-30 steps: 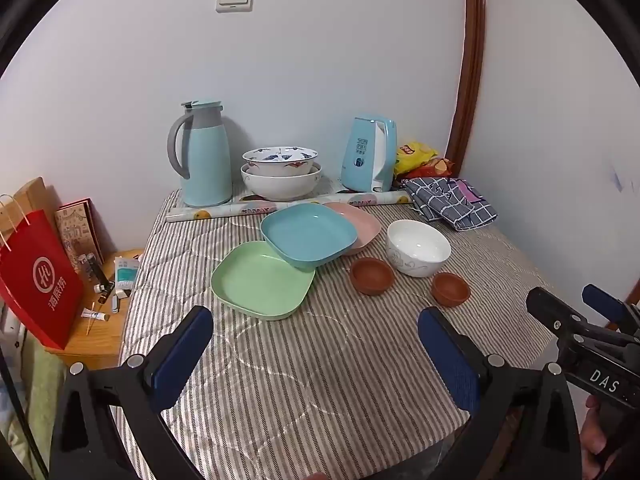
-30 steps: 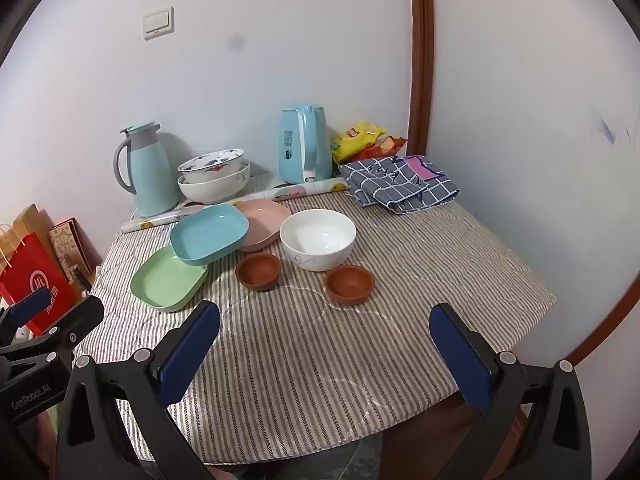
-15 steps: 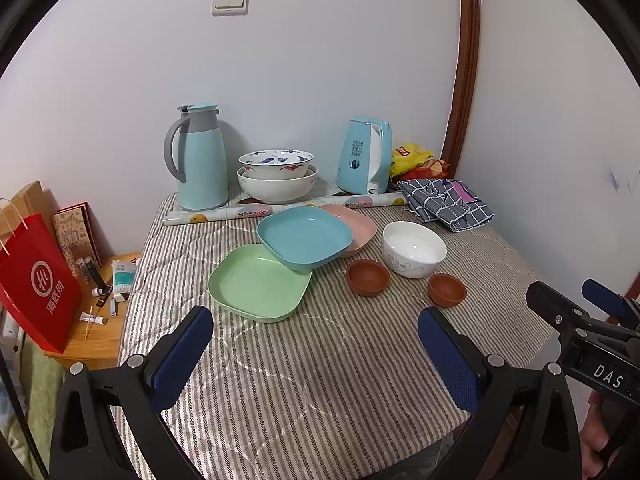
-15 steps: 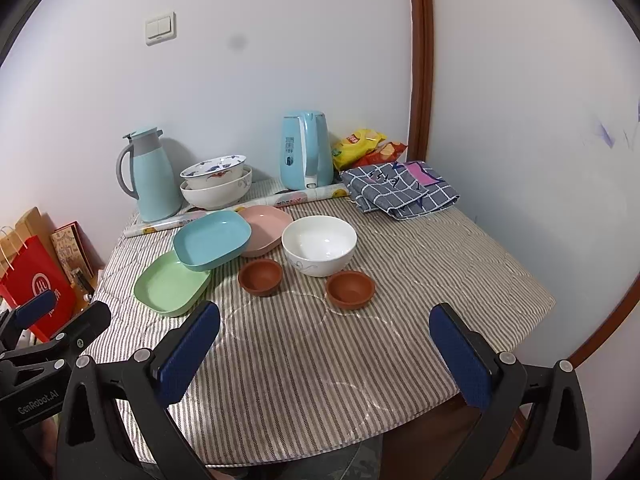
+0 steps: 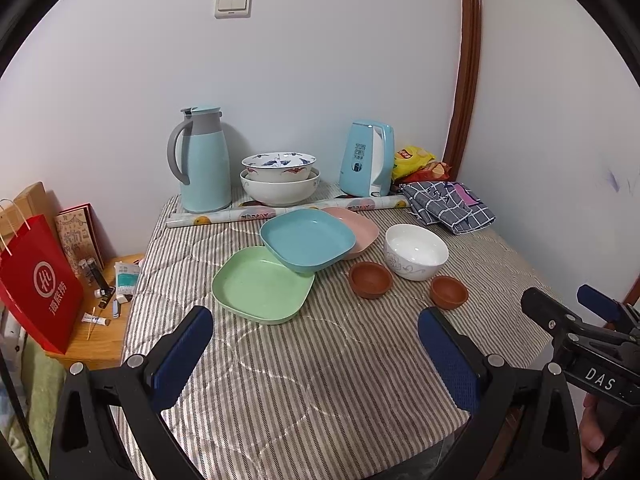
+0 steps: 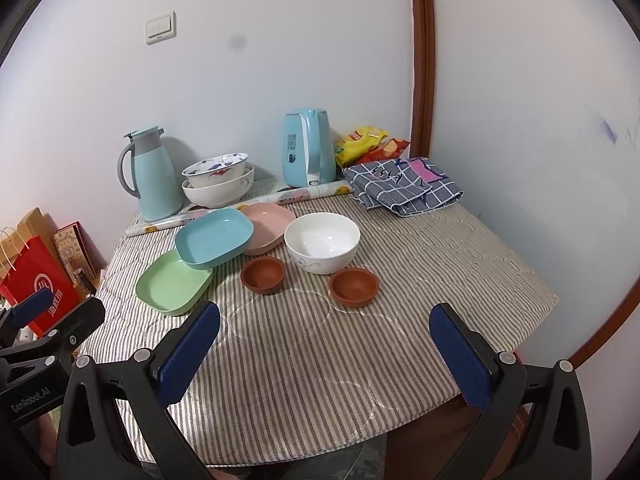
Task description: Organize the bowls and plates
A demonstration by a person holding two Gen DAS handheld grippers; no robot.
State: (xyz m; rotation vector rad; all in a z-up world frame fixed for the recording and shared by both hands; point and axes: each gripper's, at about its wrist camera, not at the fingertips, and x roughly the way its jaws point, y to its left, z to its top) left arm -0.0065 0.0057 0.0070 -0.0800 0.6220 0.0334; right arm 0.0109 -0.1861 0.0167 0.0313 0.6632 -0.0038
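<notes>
Left tool (image 5: 314, 340) and right tool (image 6: 324, 334) both hung wide open over the near edge of the striped surface (image 6: 304, 360), gripping nothing. Blue plate (image 5: 307, 243) sat tilted across green plate (image 5: 262, 286) and pink plate (image 5: 358, 229). White bowl (image 5: 416, 251) stood just behind two brown bowls (image 5: 370, 279), (image 5: 449, 291).

three square plates (image 5: 307, 240), three white bowls (image 5: 416, 251), two small brown bowls (image 5: 370, 279), two blue jugs (image 5: 204, 160)
</notes>
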